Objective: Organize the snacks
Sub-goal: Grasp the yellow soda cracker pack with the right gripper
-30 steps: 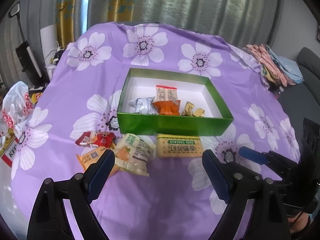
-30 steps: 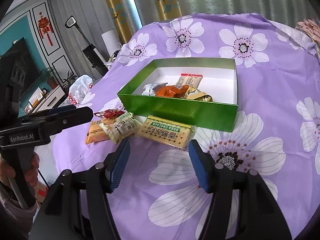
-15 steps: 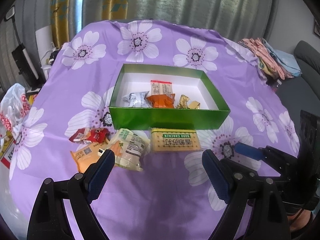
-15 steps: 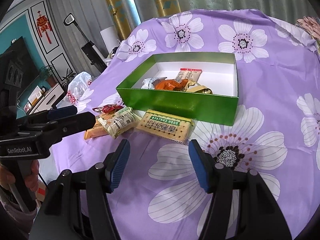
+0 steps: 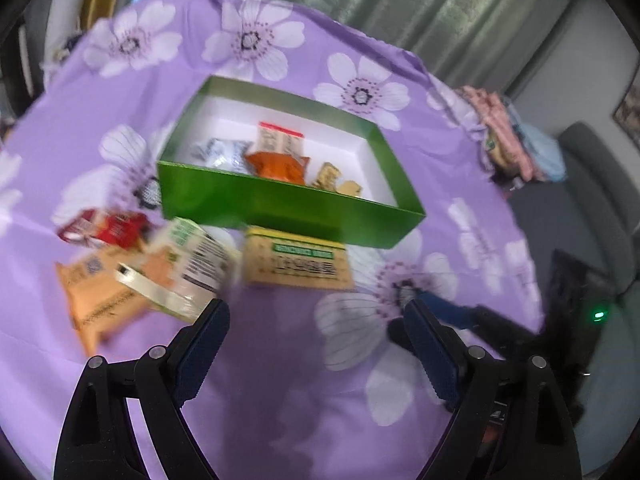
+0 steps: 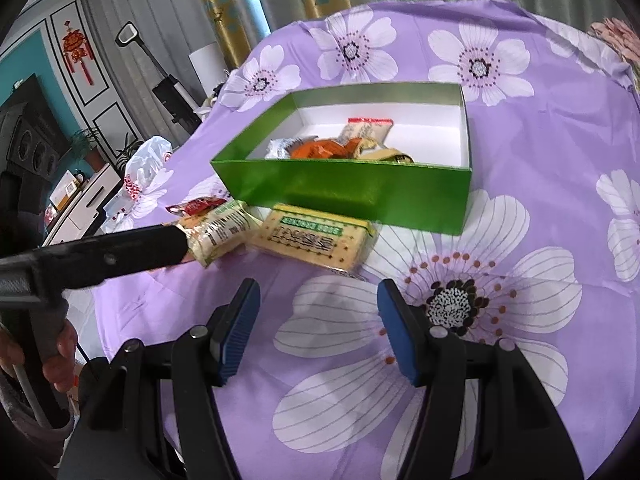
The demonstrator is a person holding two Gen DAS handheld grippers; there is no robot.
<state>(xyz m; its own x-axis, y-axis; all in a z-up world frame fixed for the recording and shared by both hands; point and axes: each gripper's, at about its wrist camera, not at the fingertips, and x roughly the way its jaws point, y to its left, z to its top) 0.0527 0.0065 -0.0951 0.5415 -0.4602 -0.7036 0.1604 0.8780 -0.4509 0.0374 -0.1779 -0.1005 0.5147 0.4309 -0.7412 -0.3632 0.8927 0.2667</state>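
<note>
Left gripper (image 5: 316, 316) gapes, empty — near cracker pack (image 5: 298, 258); blurred.

No print readable; green label on yellow cracker pack (image 6: 316, 236) too blurred.

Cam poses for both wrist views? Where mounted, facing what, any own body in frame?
Left wrist: on the left gripper, angled down at the green box; open jaws, right gripper at right.
Right wrist: on the right gripper, angled down at the soda cracker pack; left gripper's finger and hand at left.
Shared: box, cracker pack, purple floral cloth.
</note>
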